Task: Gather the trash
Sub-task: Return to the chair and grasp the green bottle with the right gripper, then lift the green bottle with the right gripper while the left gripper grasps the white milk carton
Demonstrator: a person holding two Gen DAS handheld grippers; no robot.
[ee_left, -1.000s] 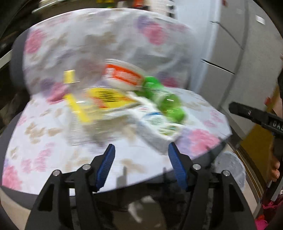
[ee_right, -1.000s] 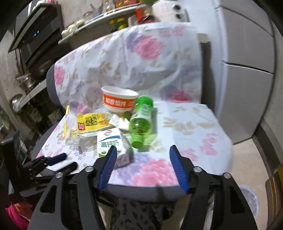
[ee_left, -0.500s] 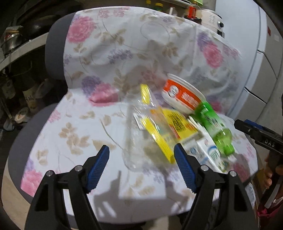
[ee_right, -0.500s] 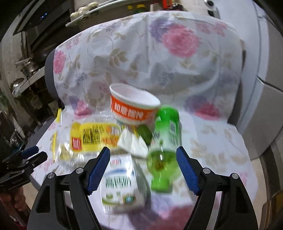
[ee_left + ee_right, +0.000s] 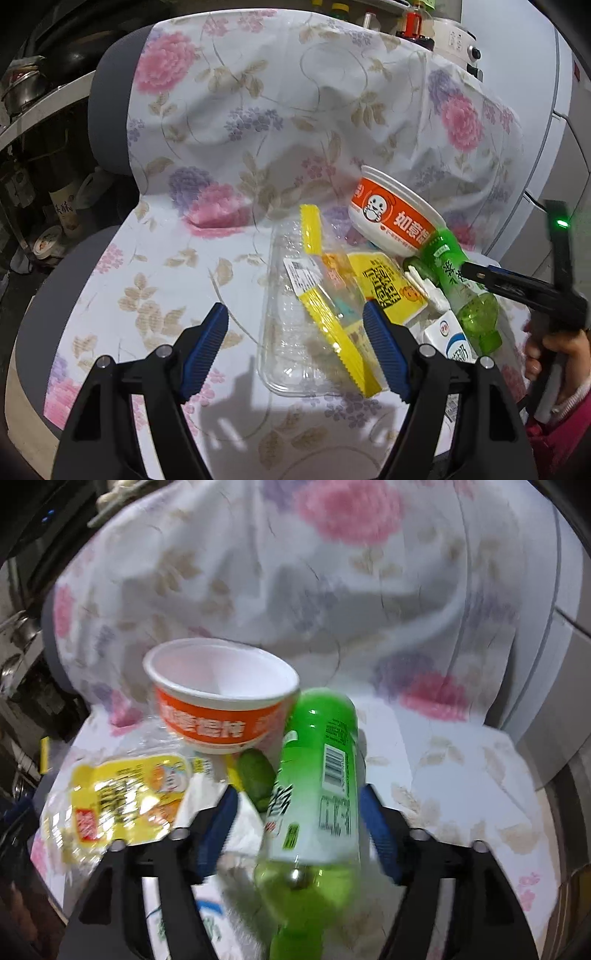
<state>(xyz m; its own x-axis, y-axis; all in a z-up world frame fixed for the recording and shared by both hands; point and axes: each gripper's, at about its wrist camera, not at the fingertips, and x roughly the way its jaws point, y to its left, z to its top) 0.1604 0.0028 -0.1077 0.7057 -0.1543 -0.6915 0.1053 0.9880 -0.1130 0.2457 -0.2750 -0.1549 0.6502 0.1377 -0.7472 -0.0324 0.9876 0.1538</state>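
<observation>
Trash lies on a chair seat covered with floral cloth (image 5: 155, 280). An orange and white paper bowl (image 5: 391, 218) (image 5: 221, 698), a green plastic bottle (image 5: 461, 288) (image 5: 317, 786), a yellow snack packet (image 5: 388, 288) (image 5: 122, 801), a clear plastic tray (image 5: 295, 332) with a yellow-edged wrapper (image 5: 332, 325), and a white milk carton (image 5: 450, 339) lie together. My left gripper (image 5: 295, 347) is open just in front of the clear tray. My right gripper (image 5: 299, 834) is open with the green bottle lying between its fingers, not squeezed.
The chair's grey backrest (image 5: 107, 122) rises behind the trash under the cloth. Shelves with pots and jars (image 5: 33, 147) stand at the left. Grey cabinet doors (image 5: 565, 155) stand at the right. The right gripper's body and a hand (image 5: 546, 332) show at the left wrist view's right edge.
Both grippers have moved closer to the trash. The right gripper has advanced until the green bottle lies between its open fingers. The left gripper has closed in on the clear tray.
</observation>
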